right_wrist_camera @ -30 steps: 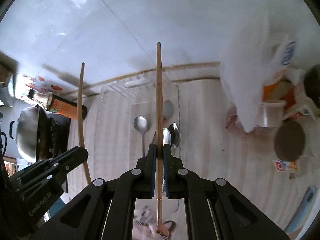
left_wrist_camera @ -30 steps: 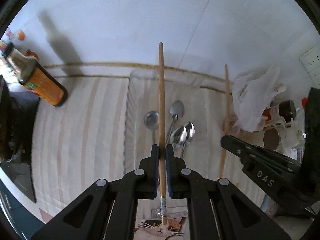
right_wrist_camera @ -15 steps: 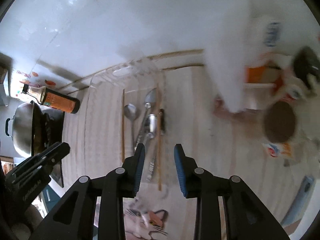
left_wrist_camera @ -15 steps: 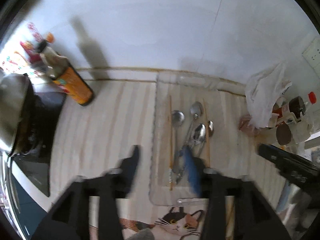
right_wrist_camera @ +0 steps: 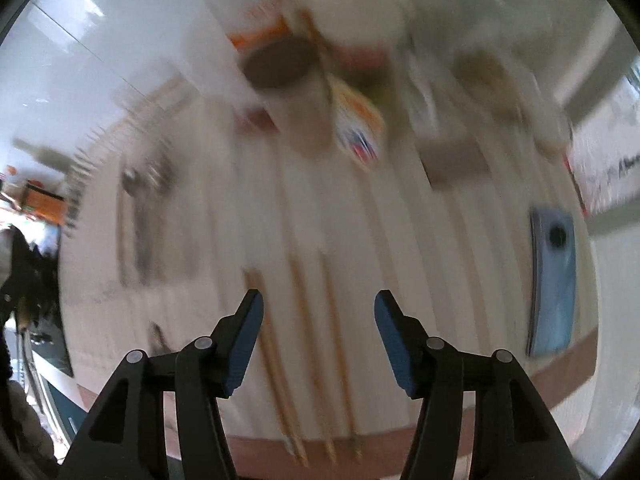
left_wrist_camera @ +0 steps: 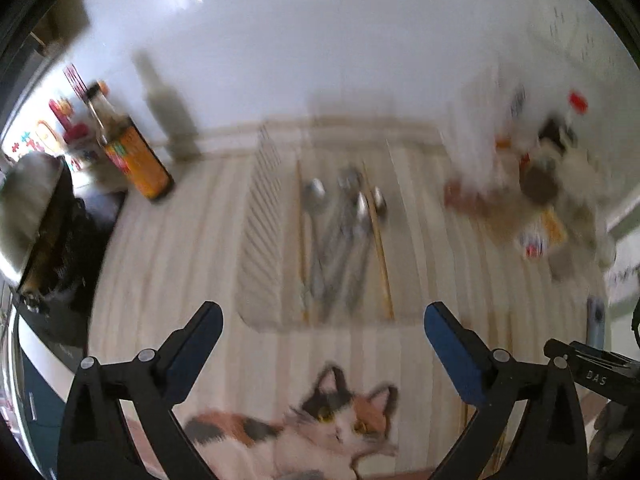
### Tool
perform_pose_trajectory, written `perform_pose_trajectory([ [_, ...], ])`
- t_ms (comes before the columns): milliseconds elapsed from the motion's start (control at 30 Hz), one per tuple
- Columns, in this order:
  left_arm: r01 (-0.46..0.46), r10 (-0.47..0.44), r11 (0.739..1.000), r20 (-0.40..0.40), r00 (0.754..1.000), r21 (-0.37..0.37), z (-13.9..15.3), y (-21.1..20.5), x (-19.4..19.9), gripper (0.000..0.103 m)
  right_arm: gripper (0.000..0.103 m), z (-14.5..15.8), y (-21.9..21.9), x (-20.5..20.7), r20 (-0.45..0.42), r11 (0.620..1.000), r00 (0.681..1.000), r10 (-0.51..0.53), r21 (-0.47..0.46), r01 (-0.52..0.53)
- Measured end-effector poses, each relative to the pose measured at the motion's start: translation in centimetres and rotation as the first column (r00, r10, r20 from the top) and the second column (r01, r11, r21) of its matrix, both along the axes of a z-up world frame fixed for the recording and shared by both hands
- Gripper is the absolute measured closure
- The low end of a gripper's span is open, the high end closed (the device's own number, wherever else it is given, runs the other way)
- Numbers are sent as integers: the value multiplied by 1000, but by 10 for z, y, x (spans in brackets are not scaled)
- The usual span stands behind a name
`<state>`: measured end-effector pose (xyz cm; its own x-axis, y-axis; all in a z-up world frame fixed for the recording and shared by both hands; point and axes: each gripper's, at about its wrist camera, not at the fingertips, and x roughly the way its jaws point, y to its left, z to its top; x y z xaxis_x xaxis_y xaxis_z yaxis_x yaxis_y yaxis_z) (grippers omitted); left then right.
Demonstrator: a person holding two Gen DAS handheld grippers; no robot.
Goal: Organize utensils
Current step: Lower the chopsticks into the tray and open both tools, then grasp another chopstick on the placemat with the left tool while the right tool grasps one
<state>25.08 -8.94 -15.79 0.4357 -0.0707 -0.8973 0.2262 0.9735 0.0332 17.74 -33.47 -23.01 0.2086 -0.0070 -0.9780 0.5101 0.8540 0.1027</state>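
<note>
Already a fair share of the sorting looked done. In the left wrist view a clear tray (left_wrist_camera: 256, 240) sat on the striped mat (left_wrist_camera: 168, 248), and inside it lay several metal spoons (left_wrist_camera: 340, 216) bunched together, with one wooden chopstick (left_wrist_camera: 301, 236) along their left side and another chopstick (left_wrist_camera: 378, 240) along their right. The blur hid how neatly they were lined up.

The left gripper (left_wrist_camera: 320, 344) hung over the near edge of the mat, above a printed cat (left_wrist_camera: 320, 420), its jaws opening wide with nothing between them. The right gripper (right_wrist_camera: 318, 328) pointed down at a different stretch of the mat, its jaws also opening and empty, the blue pads apart. Directly below and ahead of it lay about three loose chopsticks (right_wrist_camera: 304, 344), side by side on the mat, well apart from the tray, which showed smeared at the left of that view.

Those loose sticks looked to be what was left: each would need picking up and carrying over to join the pair in the tray. A blue flat object (right_wrist_camera: 554, 280) lay to the right, and a dark sauce bottle (left_wrist_camera: 134, 156) stood near the wall; whether either belonged to the task could not be told.
</note>
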Motion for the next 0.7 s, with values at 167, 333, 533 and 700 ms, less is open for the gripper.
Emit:
perform_pose_trajectory([
  [167, 43, -48, 998, -157, 986, -35, -40, -25, -28, 16, 66, -38, -8, -31, -58, 998, 998, -40, 50, 43],
  [333, 105, -144, 984, -305, 942, -141, -74, -67, -51, 45, 66, -55, -18, -57, -78, 992, 993, -94, 72, 99],
  [533, 209, -237, 971, -367, 900, -116, -114, -114, -62, 68, 66, -61, -26, -71, -108, 995, 991, -81, 52, 87],
  [700, 222, -231, 973, -381, 895, -69, -133, -123, -60, 85, 66, -56, -26, -71, -99, 998, 993, -62, 24, 65],
])
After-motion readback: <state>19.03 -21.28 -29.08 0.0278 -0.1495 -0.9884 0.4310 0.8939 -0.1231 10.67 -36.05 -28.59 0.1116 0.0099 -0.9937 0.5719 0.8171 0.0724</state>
